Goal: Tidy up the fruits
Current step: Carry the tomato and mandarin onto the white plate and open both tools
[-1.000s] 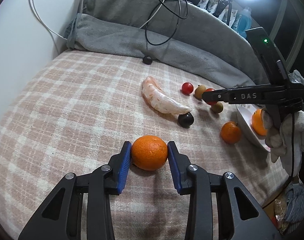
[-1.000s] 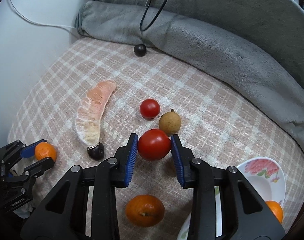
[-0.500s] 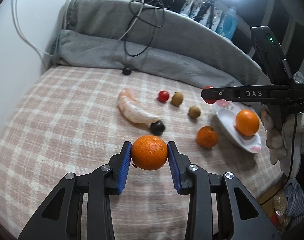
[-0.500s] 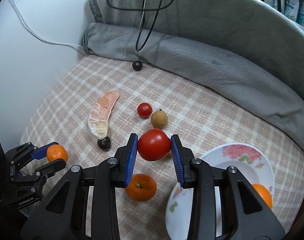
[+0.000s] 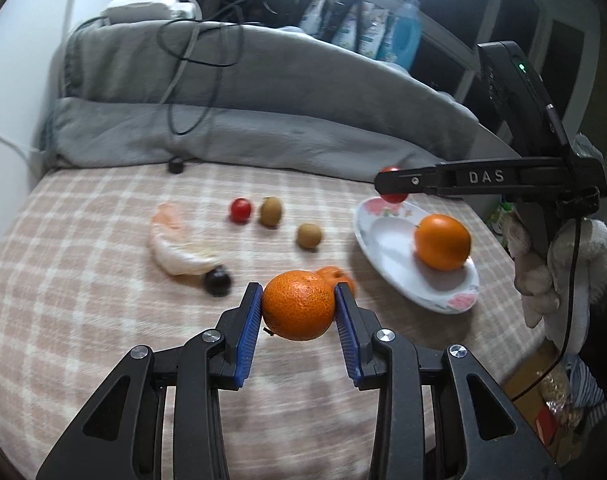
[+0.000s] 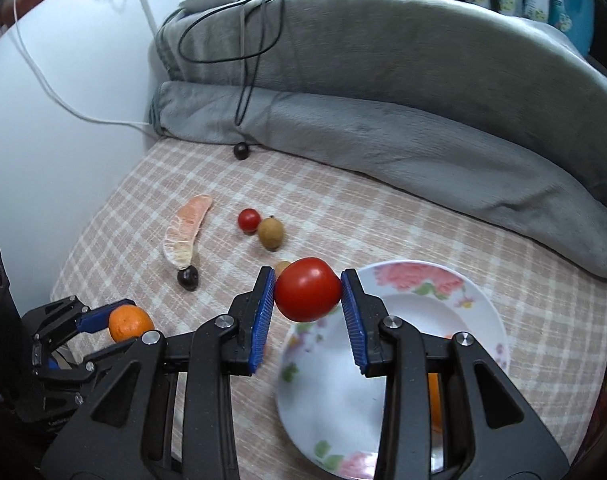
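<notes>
My left gripper [image 5: 298, 312] is shut on an orange [image 5: 298, 305] and holds it above the checked blanket. My right gripper [image 6: 307, 290] is shut on a big red tomato [image 6: 307, 289] and holds it over the left rim of the flowered white plate [image 6: 479, 312]. In the left wrist view the plate [image 5: 387, 236] lies at the right with one orange [image 5: 442, 241] in it. A second loose orange [image 5: 335, 276] lies just behind my held one. The left gripper with its orange [image 6: 129, 322] shows at the lower left of the right wrist view.
On the blanket lie a pomelo segment [image 5: 175, 248], a dark round fruit [image 5: 218, 282], a small red tomato [image 5: 240, 210] and two brown longans [image 5: 271, 211] [image 5: 308, 235]. A grey rolled blanket [image 5: 263, 128] with a black cable runs along the back. The bed edge drops off at the right.
Both grippers have lifted and drawn back with their fruit. The right gripper has carried the tomato right, over the plate's rim. The left gripper has moved right, toward the plate.
</notes>
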`<state>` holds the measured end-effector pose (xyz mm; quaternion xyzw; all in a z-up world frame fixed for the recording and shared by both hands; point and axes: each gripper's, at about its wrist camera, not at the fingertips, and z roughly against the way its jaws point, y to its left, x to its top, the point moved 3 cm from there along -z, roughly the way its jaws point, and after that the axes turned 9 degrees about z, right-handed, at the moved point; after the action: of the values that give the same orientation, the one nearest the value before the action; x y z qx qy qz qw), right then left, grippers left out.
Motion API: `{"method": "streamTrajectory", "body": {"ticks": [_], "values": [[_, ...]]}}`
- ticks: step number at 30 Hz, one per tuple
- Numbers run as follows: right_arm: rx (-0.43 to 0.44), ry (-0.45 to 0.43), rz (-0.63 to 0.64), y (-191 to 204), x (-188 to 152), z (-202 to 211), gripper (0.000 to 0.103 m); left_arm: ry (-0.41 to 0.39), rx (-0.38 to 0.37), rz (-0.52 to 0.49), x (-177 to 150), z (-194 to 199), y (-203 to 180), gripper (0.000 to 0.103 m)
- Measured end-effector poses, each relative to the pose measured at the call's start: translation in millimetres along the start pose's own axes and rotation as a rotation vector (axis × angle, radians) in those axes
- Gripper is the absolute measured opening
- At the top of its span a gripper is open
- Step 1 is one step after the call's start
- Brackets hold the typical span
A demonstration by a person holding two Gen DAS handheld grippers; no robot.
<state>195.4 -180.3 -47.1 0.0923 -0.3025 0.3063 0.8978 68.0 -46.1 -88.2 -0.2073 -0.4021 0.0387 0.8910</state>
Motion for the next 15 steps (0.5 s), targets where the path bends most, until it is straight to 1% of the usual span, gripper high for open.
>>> {"method": "streamTrajectory", "body": {"ticks": [7, 15], "values": [[-0.003, -0.008, -0.050, -26.8, -9.7, 9.3, 0.035, 0.030, -0.052, -0.060, -2.9, -17.1, -38.7, 0.035], [0.009, -0.006, -0.074, -44.1, -17.2, 10.6, 0.035, 0.054, -0.105, -0.118, -4.2, -33.4, -77.6, 0.035]]}}
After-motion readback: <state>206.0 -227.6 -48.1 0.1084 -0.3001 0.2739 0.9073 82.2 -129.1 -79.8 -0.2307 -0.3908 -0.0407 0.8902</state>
